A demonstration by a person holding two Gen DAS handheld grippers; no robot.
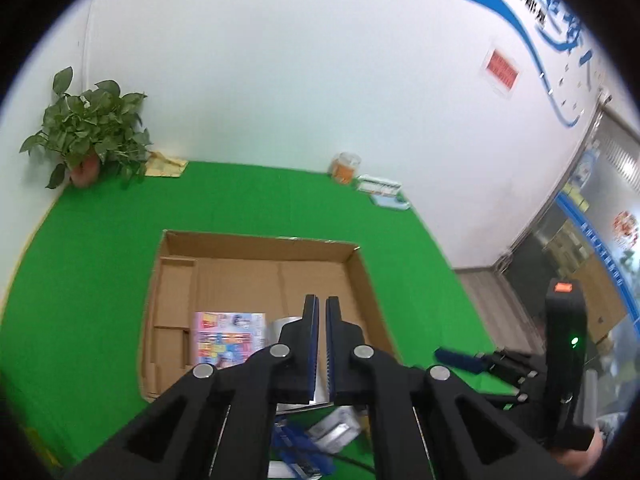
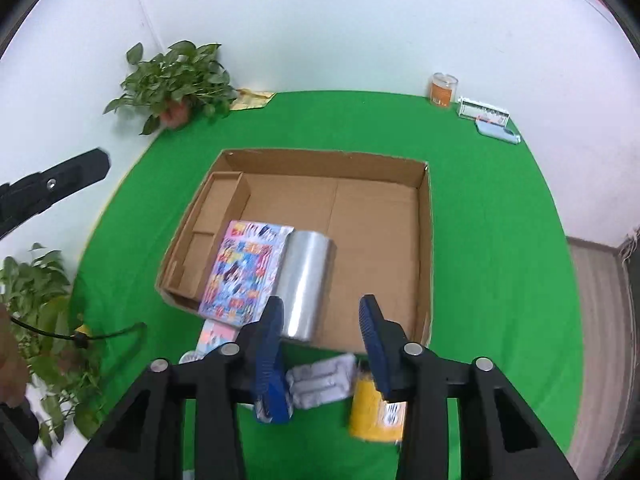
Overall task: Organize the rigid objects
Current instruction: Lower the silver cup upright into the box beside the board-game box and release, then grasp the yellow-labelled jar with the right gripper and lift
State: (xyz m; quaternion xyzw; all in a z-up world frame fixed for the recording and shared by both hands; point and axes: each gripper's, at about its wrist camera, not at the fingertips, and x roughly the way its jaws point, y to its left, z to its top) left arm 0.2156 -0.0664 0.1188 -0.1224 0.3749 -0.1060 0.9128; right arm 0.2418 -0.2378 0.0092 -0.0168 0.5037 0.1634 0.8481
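Note:
An open cardboard box [image 2: 424, 240] sits on the green mat. Inside it lie a colourful booklet [image 2: 244, 268] and, touching its right edge, a silver roll [image 2: 306, 280]. My right gripper [image 2: 322, 307] hangs above the box's near wall, open, with nothing between its blue pads. On the mat below it lie a white pack [image 2: 320, 380], a yellow pack [image 2: 372, 416] and a pink-and-white item [image 2: 218, 334]. My left gripper [image 1: 322, 300] is shut and empty over the same box [image 1: 256, 248], above the booklet [image 1: 228, 336]; its fingers partly hide the roll [image 1: 286, 325].
Potted plants stand at the far left corner [image 2: 176, 80] and near left [image 2: 44, 312]. An orange jar [image 2: 443, 90], a clear case [image 2: 482, 112] and a blue case [image 2: 498, 131] line the back right. The mat ends at the right, with floor [image 2: 600, 320] beyond.

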